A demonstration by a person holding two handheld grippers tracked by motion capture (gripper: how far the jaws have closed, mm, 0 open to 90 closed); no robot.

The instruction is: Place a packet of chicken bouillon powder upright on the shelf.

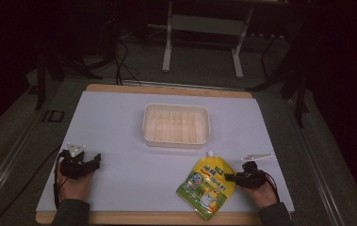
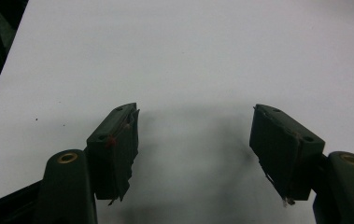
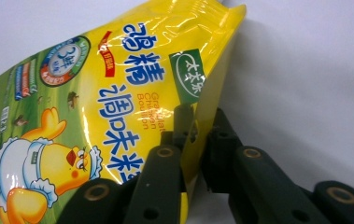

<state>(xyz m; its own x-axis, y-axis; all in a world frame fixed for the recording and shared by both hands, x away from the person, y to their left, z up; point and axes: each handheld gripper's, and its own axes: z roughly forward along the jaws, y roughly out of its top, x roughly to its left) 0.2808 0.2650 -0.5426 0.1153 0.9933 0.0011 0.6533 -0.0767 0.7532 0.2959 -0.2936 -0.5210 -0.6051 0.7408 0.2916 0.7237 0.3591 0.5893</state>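
Note:
A yellow and green spouted pouch of chicken bouillon lies on the white table sheet near the front right. My right gripper is shut on the pouch's right edge; in the right gripper view its jaws pinch that edge of the pouch. My left gripper rests at the front left, open and holding nothing. In the left gripper view its fingers stand wide apart over bare white sheet.
A shallow cream plastic tray sits in the middle of the table, beyond the pouch. The white sheet covers a wooden tabletop. A white stand's legs and cables are on the floor behind.

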